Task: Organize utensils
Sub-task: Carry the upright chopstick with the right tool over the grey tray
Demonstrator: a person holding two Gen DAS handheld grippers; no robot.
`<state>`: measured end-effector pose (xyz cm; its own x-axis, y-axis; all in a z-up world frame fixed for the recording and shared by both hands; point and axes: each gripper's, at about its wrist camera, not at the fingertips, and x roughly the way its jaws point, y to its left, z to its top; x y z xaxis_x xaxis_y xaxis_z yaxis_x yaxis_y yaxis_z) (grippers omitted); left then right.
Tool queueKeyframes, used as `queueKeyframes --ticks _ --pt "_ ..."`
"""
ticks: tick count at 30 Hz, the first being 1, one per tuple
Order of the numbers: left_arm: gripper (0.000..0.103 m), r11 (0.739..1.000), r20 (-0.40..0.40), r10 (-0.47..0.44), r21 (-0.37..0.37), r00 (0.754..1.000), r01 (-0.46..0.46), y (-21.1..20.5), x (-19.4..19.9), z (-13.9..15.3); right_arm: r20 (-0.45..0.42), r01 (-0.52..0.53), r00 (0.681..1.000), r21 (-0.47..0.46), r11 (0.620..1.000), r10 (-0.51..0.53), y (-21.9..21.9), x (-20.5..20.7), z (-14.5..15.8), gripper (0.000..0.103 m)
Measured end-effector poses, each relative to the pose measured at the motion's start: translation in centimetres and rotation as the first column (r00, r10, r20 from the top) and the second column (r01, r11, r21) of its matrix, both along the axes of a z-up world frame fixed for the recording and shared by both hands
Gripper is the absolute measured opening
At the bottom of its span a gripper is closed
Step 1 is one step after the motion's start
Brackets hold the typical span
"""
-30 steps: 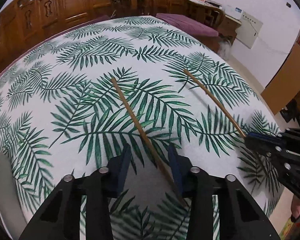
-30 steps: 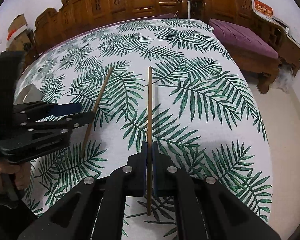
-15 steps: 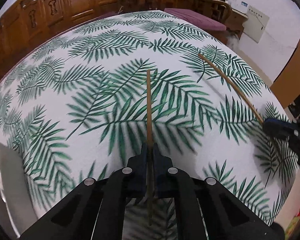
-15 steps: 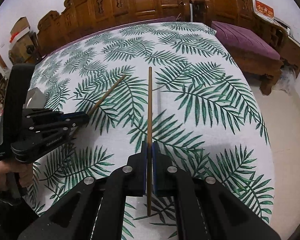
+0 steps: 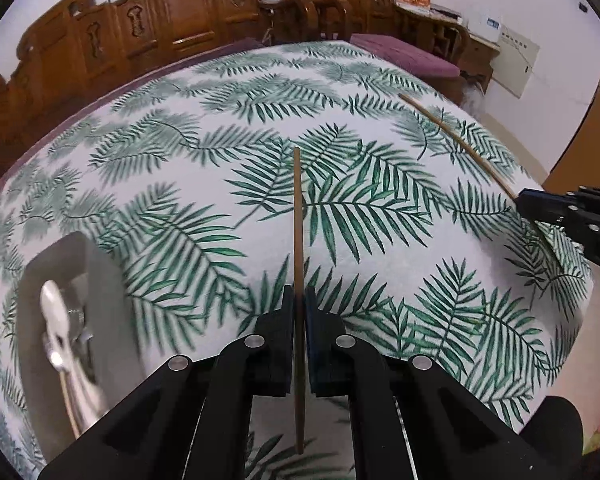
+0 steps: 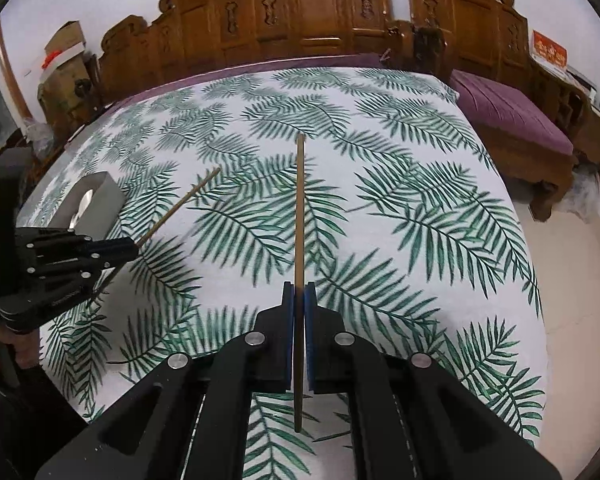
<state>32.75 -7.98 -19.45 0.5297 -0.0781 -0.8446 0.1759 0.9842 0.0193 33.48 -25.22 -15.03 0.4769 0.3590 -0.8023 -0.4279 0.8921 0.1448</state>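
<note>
My left gripper (image 5: 299,296) is shut on a wooden chopstick (image 5: 297,216) that points straight ahead, held above the leaf-print tablecloth (image 5: 204,152). My right gripper (image 6: 299,292) is shut on a second wooden chopstick (image 6: 299,208), also held above the cloth. The right gripper (image 5: 568,216) and its chopstick (image 5: 456,140) show at the right of the left wrist view. The left gripper (image 6: 112,246) and its chopstick (image 6: 180,204) show at the left of the right wrist view. A grey utensil holder (image 5: 100,280) stands at the left, with a white spoon (image 5: 56,316) and metal utensils inside.
The grey holder also shows in the right wrist view (image 6: 100,200). Carved wooden chairs (image 6: 300,20) stand along the table's far side. A purple-cushioned bench (image 6: 508,116) is at the right, beyond the table edge. A cardboard box (image 6: 64,44) sits at the far left.
My left gripper closed on its chopstick and lifted it, then swung left so the grey holder came into view. My right gripper kept holding its chopstick and rose slightly.
</note>
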Motion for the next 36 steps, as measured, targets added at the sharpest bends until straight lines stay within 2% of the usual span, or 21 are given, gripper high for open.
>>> queueKeyframes --ticks 8,16,24,28,36 --pt "0.004 1.0 0.074 -0.013 0.02 0.997 0.012 1.4 -3.5 2.9 0.034 -0.056 0.998 -0.013 0.998 0.057 2.7 -1.3 1.3 0.006" --pt "0.004 1.0 0.129 -0.012 -0.007 0.992 0.013 3.9 -6.5 5.7 0.043 -0.12 0.991 -0.065 0.991 0.123 6.4 -2.8 1.1 0.006" --pt "0.004 0.999 0.193 0.009 -0.04 0.981 -0.001 7.4 -8.7 8.7 0.044 -0.135 0.99 -0.059 0.989 0.137 9.5 -3.9 1.7 0.006" --pt "0.004 0.999 0.208 0.028 -0.048 0.978 -0.018 9.4 -9.1 8.6 0.055 -0.149 0.987 -0.054 0.987 0.152 11.3 -4.3 1.6 0.006" --pt "0.004 0.996 0.173 0.079 -0.053 0.982 -0.071 13.0 -8.5 5.4 0.052 -0.156 0.986 -0.026 0.987 0.157 13.2 -4.4 0.6 0.006"
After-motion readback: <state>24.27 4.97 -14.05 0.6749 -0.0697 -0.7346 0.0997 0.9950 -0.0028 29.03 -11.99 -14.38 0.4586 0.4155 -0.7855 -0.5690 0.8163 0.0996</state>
